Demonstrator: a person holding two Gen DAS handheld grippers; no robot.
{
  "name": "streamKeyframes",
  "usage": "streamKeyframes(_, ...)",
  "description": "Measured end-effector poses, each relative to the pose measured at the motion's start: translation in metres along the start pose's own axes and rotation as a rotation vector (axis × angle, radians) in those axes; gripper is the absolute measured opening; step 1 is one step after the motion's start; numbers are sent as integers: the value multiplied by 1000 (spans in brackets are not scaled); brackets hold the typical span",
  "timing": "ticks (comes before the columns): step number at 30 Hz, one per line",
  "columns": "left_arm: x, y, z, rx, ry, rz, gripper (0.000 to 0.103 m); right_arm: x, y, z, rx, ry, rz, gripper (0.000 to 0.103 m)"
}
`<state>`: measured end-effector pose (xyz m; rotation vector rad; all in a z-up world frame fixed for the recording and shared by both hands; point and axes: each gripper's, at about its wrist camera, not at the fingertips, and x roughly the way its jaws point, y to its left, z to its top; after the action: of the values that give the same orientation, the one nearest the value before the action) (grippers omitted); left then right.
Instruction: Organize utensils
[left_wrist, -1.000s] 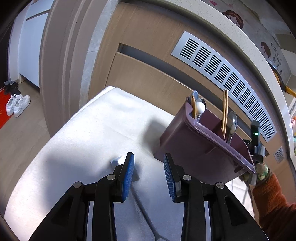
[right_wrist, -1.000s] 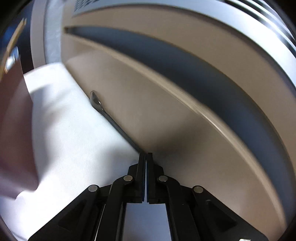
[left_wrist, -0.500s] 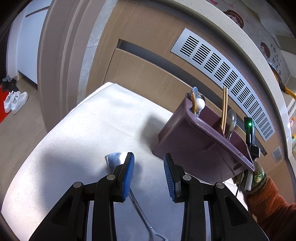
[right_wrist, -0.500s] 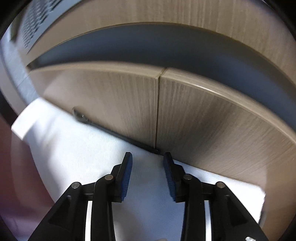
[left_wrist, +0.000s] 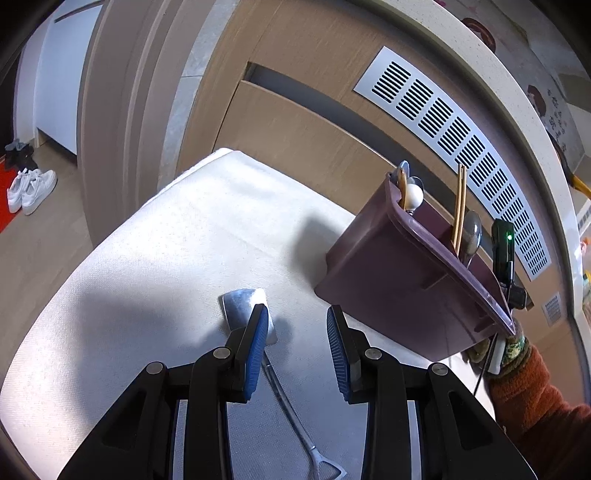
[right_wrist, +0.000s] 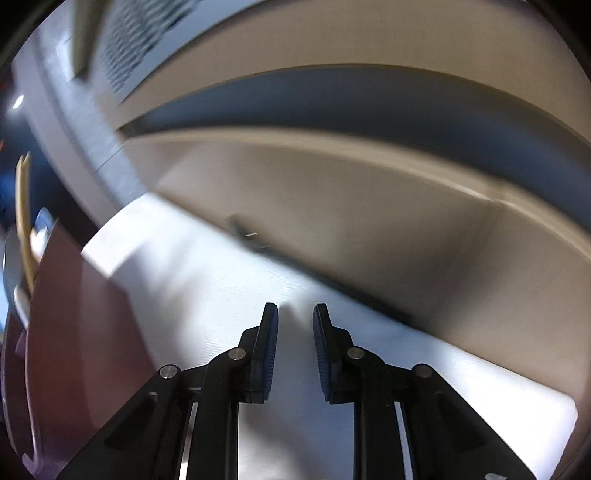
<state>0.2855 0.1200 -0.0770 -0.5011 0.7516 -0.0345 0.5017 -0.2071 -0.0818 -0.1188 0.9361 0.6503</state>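
Note:
A metal spatula (left_wrist: 245, 314) lies on the white table (left_wrist: 147, 258), its handle running back under my left gripper (left_wrist: 295, 332), which is open and empty just above it. A maroon utensil caddy (left_wrist: 406, 295) stands to the right, holding chopsticks (left_wrist: 460, 206) and spoons (left_wrist: 472, 232). In the right wrist view the caddy (right_wrist: 81, 332) is at the left. My right gripper (right_wrist: 295, 328) is open and empty over the table (right_wrist: 221, 295). A dark long-handled utensil (right_wrist: 258, 245) lies blurred along the table's far edge by the cabinet.
Wooden cabinet fronts (left_wrist: 295, 129) with a metal vent grille (left_wrist: 461, 147) rise right behind the table. The floor with white shoes (left_wrist: 29, 188) lies far left. A gloved hand and orange sleeve (left_wrist: 535, 406) hold the right gripper beside the caddy.
My right gripper has opened and let go of the dark utensil, which now lies by the cabinet, then swung back. My left gripper has pulled back, uncovering the spatula blade.

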Motion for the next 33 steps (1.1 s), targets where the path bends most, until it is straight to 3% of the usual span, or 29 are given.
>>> streamKeyframes(3,2,2,0,-3,12,6,34,-3,17,-1,-81,-6,15,19)
streamKeyframes(5,4,1,0,3,26,28,34,-18,11,-7,-96,-10,-27,19)
streamKeyframes(10,-4,3,4,14,11,126,34,-21,19,-18,-27,-17,-106,19)
streamKeyframes(14,-9,4,6,34,-2,221,34,-44,19,-46,1,15,-209,19)
streamKeyframes(18,2,10,4,2,86,192,35,-67,34,-81,48,45,-242,20)
streamKeyframes(24,7,-2,-4,79,129,199,35,-83,79,-127,93,86,-247,20)
streamKeyframes(29,-11,-15,-15,157,108,155,35,-87,127,-144,96,67,-248,20)
streamKeyframes(33,-38,-5,-19,150,51,149,35,-71,193,-132,48,20,-149,27)
